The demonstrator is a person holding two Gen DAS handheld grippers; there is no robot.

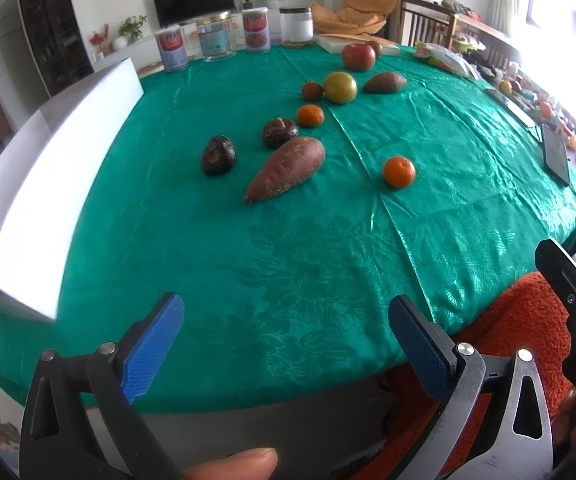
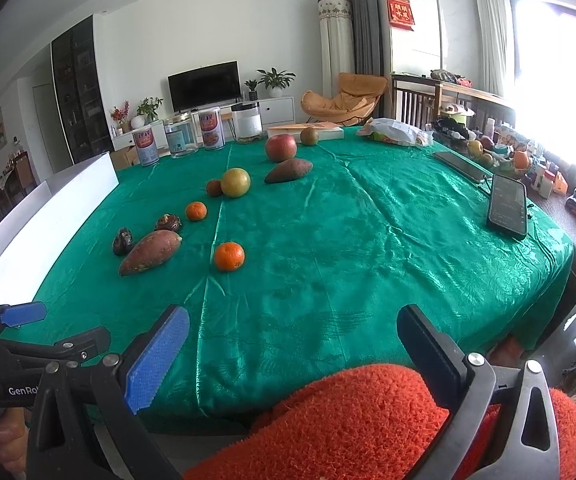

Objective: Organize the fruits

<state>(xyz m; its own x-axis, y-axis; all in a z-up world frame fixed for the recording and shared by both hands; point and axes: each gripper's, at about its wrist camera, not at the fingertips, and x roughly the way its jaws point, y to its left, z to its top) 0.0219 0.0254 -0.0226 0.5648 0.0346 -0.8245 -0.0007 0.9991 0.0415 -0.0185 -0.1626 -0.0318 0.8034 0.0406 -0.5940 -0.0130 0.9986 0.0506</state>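
We hold both grippers at the near edge of the table, over the green cloth [image 1: 288,260], and neither touches any produce. Our left gripper [image 1: 286,344] has its blue-padded fingers spread wide with only cloth between them; our right gripper [image 2: 293,354] is spread the same way, with the cloth and a fuzzy orange sleeve [image 2: 351,412] in its gap. The produce lies well ahead of both, in a loose line running away from us: a large sweet potato [image 1: 286,168] nearest, two dark brown fruits [image 1: 218,155] just to its left and behind it, a mandarin [image 1: 398,172] alone to the right, a second mandarin [image 1: 310,115] farther back, then a small brown fruit touching a yellow-green round fruit [image 1: 339,87], a smaller sweet potato [image 1: 384,82] and a red apple [image 1: 358,56]. The left wrist view gives us the white box [image 1: 48,200] large along the left edge of the table, and a fingertip [image 1: 244,462] at the bottom of the frame. The right wrist view shows what the left barely catches: a phone [image 2: 507,206] lying on the cloth at the right, a plastic bag [image 2: 397,132] at the far right corner, and the side of our left gripper at the frame's left edge. Both views show tins and jars [image 1: 216,36] along the far edge.
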